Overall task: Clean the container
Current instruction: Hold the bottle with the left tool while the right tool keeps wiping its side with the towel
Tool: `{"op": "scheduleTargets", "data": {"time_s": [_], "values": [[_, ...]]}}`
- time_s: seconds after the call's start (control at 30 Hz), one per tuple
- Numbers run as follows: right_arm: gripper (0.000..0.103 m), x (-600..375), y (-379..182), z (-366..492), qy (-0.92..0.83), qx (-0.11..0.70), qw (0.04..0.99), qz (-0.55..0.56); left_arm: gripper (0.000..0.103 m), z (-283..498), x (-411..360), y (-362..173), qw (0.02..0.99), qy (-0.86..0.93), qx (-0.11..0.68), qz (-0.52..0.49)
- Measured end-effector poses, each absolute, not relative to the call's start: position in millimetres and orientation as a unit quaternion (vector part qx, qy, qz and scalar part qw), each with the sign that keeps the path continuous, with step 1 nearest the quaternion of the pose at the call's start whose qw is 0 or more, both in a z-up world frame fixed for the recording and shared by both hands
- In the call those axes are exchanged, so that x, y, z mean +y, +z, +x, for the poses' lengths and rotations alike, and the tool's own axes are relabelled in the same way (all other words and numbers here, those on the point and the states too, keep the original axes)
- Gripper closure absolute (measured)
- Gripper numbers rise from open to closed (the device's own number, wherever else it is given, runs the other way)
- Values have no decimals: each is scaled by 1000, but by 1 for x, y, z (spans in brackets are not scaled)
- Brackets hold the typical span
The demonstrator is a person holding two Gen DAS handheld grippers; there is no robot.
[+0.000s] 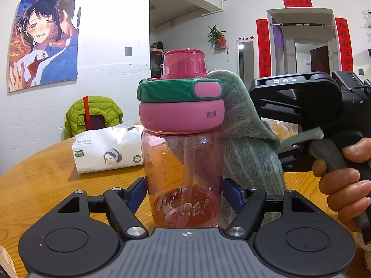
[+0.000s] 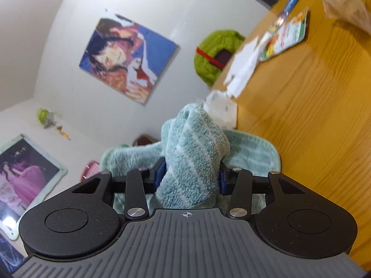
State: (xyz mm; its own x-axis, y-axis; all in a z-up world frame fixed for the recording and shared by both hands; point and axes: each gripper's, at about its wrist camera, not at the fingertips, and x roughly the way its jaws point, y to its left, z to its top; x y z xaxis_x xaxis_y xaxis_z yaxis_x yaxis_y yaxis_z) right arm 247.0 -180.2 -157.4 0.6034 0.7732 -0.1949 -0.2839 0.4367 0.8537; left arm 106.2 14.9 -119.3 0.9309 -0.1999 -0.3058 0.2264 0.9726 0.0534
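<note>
Right gripper (image 2: 189, 176): jaws closed on the cloth, blue pads pressed into it from both sides.
Cloth (image 2: 194, 150): teal, fluffy, bunched upright between the jaws; more of it spreads flat behind them.
Table (image 2: 313, 115): wooden, right of the cloth, tilted in this view.
Papers (image 2: 245, 67): white, on the table beyond the cloth, blurred.
Packet (image 2: 287, 37): colourful, on the table past the papers.
Poster (image 2: 127, 55): on the white wall, up and left of the cloth.
Jacket (image 2: 215, 55): lime green, at the table's far edge, above the cloth.
</note>
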Motion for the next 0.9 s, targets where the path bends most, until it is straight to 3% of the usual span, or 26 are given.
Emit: {"op": "scheduleTargets", "data": {"time_s": [0.17, 0.27, 0.4, 0.53, 0.67, 0.83, 0.9], "values": [[59, -160, -168, 257, 268, 382, 823, 323, 33, 106, 14, -120, 981, -110, 151, 46], [58, -161, -160, 254, 273, 361, 832, 321, 33, 106, 15, -120, 981, -111, 151, 45], [57, -181, -151, 245, 331, 277, 806, 404, 33, 106, 16, -119, 981, -111, 152, 45], [57, -172, -157, 252, 317, 310, 810, 384, 33, 107, 17, -119, 981, -111, 152, 45], [59, -156, -168, 263, 270, 381, 826, 317, 33, 108, 19, -120, 981, -113, 151, 45], [58, -156, -141, 239, 222, 324, 893, 218, 33, 108, 25, -120, 981, -117, 153, 36], [58, -156, -130, 229, 201, 299, 916, 177, 25, 109, 29, -120, 980, -122, 155, 25]]}}
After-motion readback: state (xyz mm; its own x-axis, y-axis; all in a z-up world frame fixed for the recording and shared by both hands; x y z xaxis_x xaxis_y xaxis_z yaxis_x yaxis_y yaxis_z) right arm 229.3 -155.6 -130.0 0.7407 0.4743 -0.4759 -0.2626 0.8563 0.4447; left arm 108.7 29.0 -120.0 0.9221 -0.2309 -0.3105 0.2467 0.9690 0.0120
